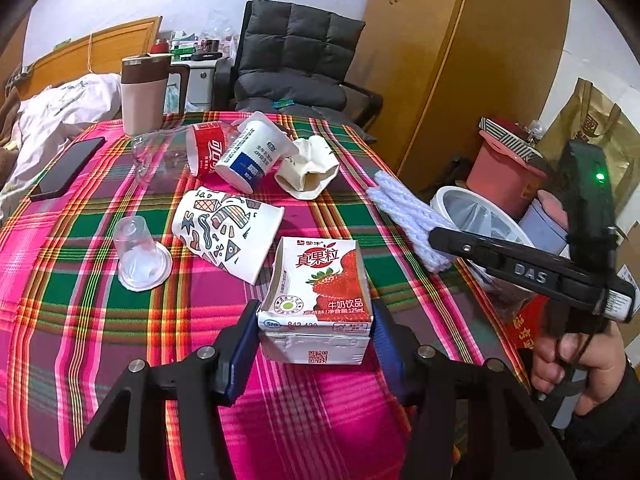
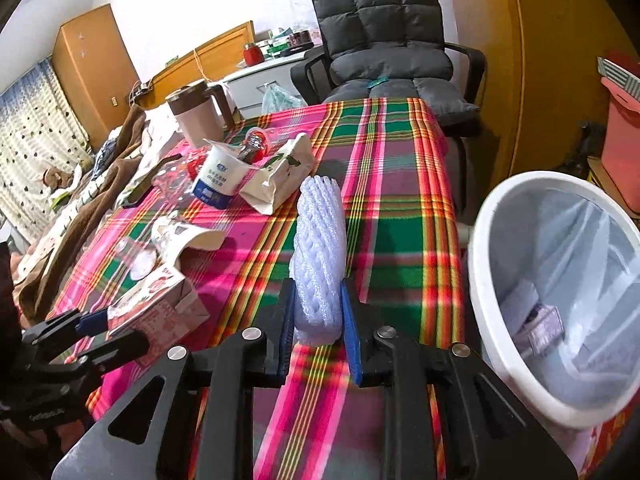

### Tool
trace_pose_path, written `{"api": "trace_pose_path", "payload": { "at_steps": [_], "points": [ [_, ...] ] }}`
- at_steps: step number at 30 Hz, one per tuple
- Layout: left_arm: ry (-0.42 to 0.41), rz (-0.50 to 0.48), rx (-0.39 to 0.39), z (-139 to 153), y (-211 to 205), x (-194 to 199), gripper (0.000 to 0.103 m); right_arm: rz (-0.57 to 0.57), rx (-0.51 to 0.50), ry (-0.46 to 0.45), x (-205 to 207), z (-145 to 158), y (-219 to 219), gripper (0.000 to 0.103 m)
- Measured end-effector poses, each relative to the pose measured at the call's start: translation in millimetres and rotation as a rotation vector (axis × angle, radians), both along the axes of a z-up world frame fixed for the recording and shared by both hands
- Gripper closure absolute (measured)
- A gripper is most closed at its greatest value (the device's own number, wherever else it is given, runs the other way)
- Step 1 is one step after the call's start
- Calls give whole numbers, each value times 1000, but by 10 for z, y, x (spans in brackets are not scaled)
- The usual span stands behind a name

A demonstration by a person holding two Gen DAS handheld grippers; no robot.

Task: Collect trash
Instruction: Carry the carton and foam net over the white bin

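My left gripper [image 1: 316, 330] is shut on a strawberry milk carton [image 1: 318, 296] lying on the plaid tablecloth [image 1: 80, 312]; it also shows in the right wrist view [image 2: 152, 300]. My right gripper [image 2: 318, 312] is shut on a white foam net sleeve [image 2: 320, 252], held above the table's right side near the white trash bin [image 2: 560, 288]. The sleeve [image 1: 404, 216] and right gripper [image 1: 440, 240] show in the left wrist view. Other trash lies on the table: a patterned paper cup [image 1: 224, 232], a yogurt cup [image 1: 252, 156], a crumpled paper bag [image 1: 308, 168], a clear plastic bottle [image 1: 176, 156], a small clear cup [image 1: 138, 256].
A brown-lidded jug [image 1: 144, 92] stands at the table's far left corner, a black phone [image 1: 68, 168] lies at its left edge. A grey cushioned chair [image 1: 296, 56] stands behind the table. A wardrobe [image 1: 460, 60] and red buckets [image 1: 504, 168] are to the right. The bin holds some trash.
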State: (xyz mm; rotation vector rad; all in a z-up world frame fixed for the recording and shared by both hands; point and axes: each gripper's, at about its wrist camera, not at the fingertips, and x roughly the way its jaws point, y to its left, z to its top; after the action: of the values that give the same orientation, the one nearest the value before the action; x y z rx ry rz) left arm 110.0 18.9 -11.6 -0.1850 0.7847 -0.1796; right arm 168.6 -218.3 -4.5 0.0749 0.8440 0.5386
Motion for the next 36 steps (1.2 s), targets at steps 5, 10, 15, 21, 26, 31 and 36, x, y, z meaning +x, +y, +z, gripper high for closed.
{"api": "trace_pose_path", "payload": {
  "at_steps": [5, 10, 15, 21, 26, 31, 36],
  "points": [
    [-12, 5, 12, 61, -75, -102, 50, -1, 14, -15, -104, 61, -31, 79],
    [-28, 13, 21, 134, -131, -173, 50, -5, 22, -26, -191, 92, -39, 79],
    [-36, 23, 24, 194, -162, -206, 50, -4, 27, -32, -261, 110, -44, 79],
    [-41, 29, 21, 229, -196, -215, 49, -5, 34, -41, -309, 137, -63, 79],
    [-45, 25, 20, 252, -229, -185, 49, -17, 39, -47, -348, 143, -129, 79],
    [-49, 8, 22, 284, -310, -132, 49, -40, 41, -51, -359, 158, -198, 79],
    [-55, -17, 25, 312, -418, -67, 49, -67, 42, -56, -367, 179, -304, 79]
  ]
}}
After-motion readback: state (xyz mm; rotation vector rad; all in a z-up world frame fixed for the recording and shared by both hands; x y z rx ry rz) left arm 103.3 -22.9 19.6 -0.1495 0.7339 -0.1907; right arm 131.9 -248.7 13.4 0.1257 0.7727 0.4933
